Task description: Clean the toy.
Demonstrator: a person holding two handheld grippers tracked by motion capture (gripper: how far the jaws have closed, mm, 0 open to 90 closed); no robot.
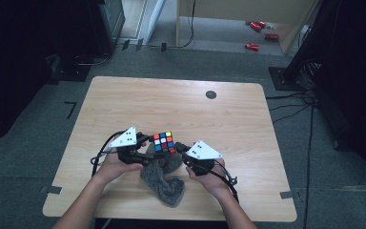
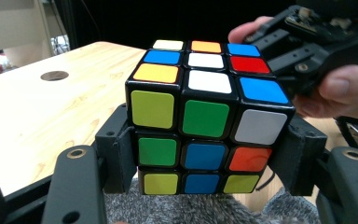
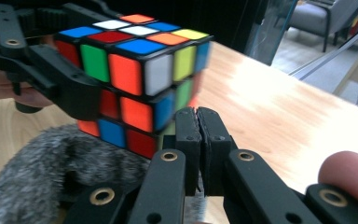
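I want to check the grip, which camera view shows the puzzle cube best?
The left gripper view: the cube sits sharp between the left gripper jaws. The right gripper view shows it partly blurred; the high view shows it small.

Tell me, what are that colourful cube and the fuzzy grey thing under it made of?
The cube looks like hard, glossy black plastic with smooth coloured tiles; light glints off them. The fuzzy grey thing looks like soft fleece or faux fur, judging by its shaggy, matte fibres; which fabric exactly I cannot tell.
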